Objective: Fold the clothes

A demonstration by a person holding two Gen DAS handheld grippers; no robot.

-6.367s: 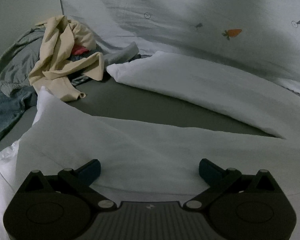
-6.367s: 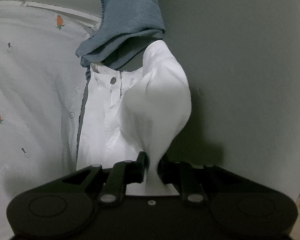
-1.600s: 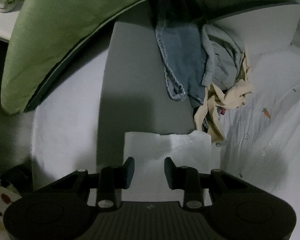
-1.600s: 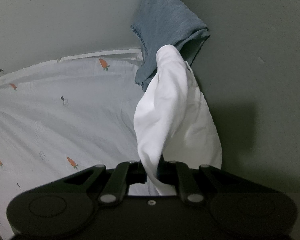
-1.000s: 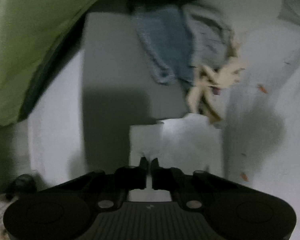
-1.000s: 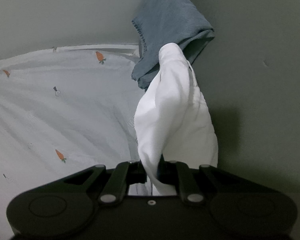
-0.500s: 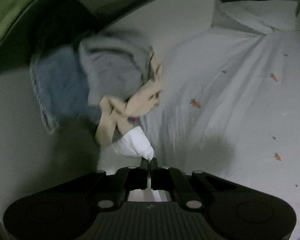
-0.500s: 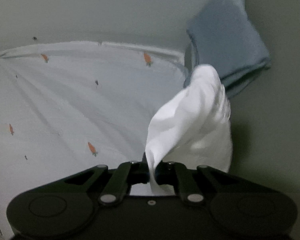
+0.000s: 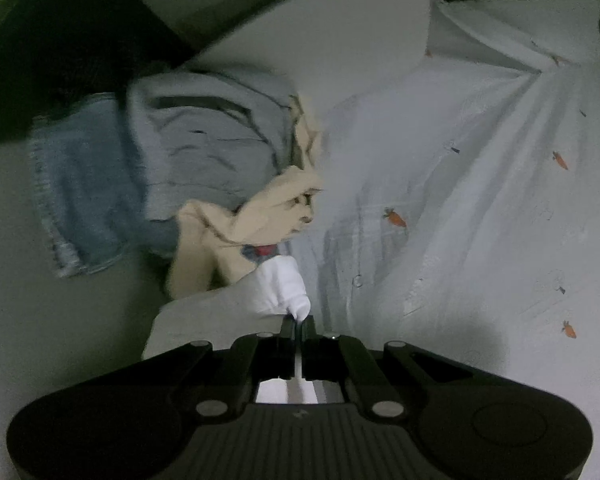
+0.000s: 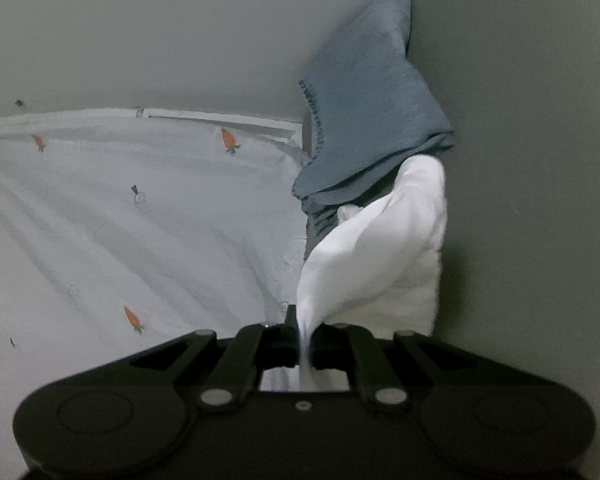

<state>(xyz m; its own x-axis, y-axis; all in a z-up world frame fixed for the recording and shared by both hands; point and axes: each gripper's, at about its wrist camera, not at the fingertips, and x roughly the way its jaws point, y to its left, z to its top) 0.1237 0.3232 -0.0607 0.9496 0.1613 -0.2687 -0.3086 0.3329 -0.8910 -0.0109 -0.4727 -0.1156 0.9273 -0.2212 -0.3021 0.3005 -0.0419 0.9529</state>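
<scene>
1. Left gripper (image 9: 299, 322): jaws closed on a pinch of the white shirt (image 9: 272, 288). The cloth rises straight ahead of the tips as a small peak, then falls away to the left and down toward the bed (image 9: 60, 320).
2. Right gripper (image 10: 303, 326): jaws clamped on another pinch of the same shirt (image 10: 384, 248). From the tips the cloth billows up and to the right.
3. Key relation: the shirt is slung between the two grips, each hand holding one end, so its long axis probably runs hand to hand. Neither hand is nearer; both already hold it.
4. Shirt is partly lifted. In the left view its lower part seems to lie on the grey bed, just beside the clothes pile (image 9: 204, 184). In the right view the blue garment (image 10: 364, 120) lies just behind it.
5. Carrot-print sheet (image 10: 120, 220) lies alongside the bare grey patch of bed.
6. Judgement: next the hands must carry their ends together over the bare grey patch, clear of the pile.
</scene>
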